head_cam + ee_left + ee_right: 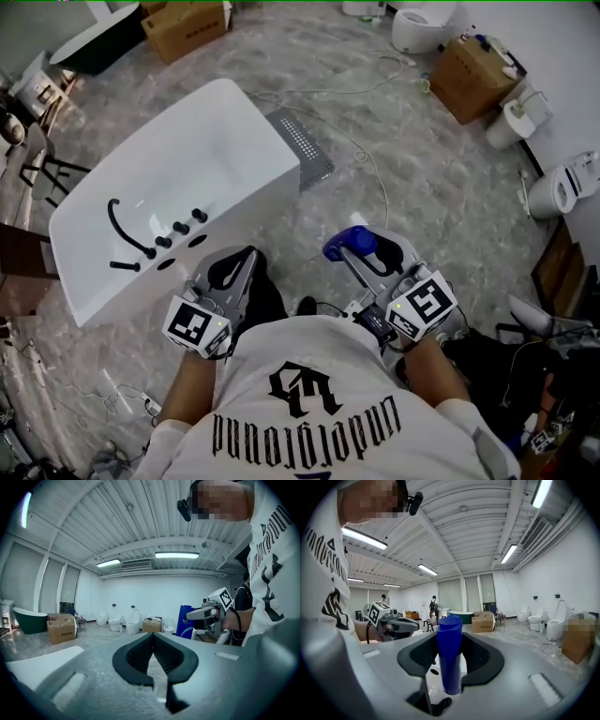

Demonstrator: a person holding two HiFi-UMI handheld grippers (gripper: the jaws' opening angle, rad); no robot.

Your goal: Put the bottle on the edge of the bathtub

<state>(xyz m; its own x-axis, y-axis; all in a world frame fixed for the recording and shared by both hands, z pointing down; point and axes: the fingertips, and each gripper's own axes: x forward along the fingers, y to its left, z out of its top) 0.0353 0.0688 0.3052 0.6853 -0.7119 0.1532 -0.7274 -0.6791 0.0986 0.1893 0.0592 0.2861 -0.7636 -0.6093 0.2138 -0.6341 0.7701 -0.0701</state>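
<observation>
**Blue bottle clamped in the right hand-held gripper, bathtub ahead to the left**

The white bathtub (pixel 258 117) lies ahead and to the left of both hand-held grippers, set at a slant on the grey marbled floor (pixel 412 187). Its nearest long edge carries a black tap set (pixel 178 228). That edge runs just ahead and left of the left hand-held gripper (pixel 239 264). The tub's right-hand end wall drops to the floor ahead of the gap between the two grippers. A grey perforated panel (pixel 302 145) lies at the tub's far right corner.

Straight ahead of the right hand-held gripper (pixel 361 251) the floor is open, crossed only by a thin cable (pixel 370 159). A cardboard box (pixel 473 80) and white toilets (pixel 562 187) stand farther off to its right, along the wall.

The blue bottle (pixel 345 242) is off the floor, between the jaws of the right hand-held gripper. In the right gripper view the bottle (pixel 449 639) stands upright and both pads press on its sides. Its top rises past the tips of the right hand-held gripper (pixel 452 654). It sits to the right of the tub's near corner, apart from the rim.

The left hand-held gripper (pixel 153 639) has its jaws brought together at the tips, with nothing between them. From its own view, the right gripper and bottle show just off to its right at about the same height.
</observation>
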